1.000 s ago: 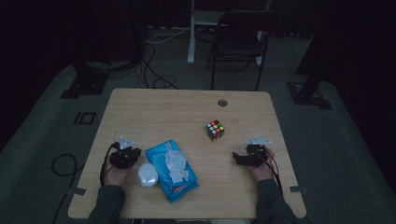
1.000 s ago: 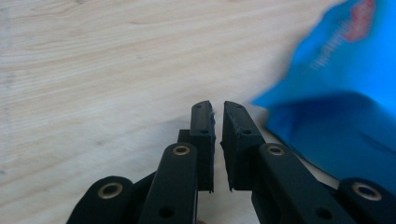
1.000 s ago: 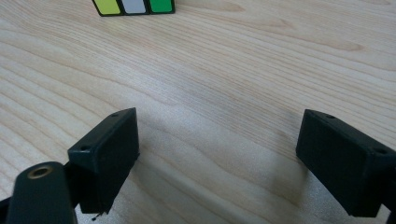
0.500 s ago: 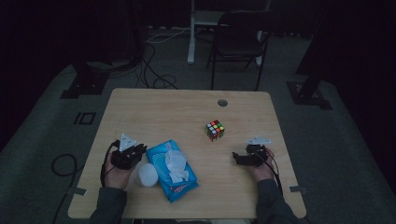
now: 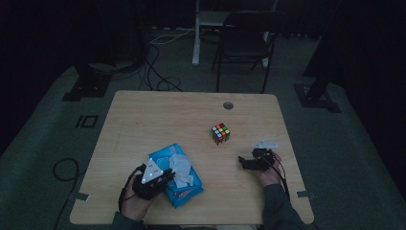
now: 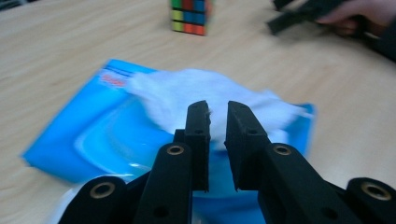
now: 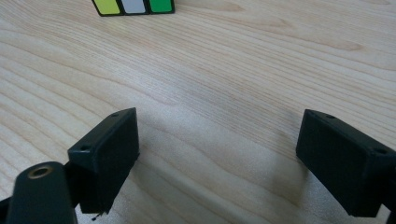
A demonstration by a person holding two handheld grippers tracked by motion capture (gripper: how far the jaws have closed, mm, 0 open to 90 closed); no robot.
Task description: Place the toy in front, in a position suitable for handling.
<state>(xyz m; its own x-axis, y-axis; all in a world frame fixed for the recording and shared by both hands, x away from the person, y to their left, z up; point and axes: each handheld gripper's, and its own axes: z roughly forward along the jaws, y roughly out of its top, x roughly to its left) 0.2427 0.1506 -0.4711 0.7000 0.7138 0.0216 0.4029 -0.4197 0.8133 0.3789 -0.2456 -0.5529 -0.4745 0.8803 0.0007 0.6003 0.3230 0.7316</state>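
Observation:
A blue wipes pack lies near the table's front left, with a white wipe pulled up from its top. My left gripper hovers at the pack's left side. In the left gripper view the left gripper is almost shut, a thin slit between its jaws and nothing in it, just above the white wipe and the pack. A Rubik's cube stands mid-table. My right gripper rests low at the front right; in its own view it is wide open over bare wood, below the cube.
The wooden table has a round cable hole near its far edge. A dark chair and floor cables stand beyond the table. The left gripper view shows the cube and the other hand with its gripper farther off.
My left gripper has moved right, from beside a white round wad to over the wipes pack's left edge; the wad is now hidden under it. The right gripper has stayed put.

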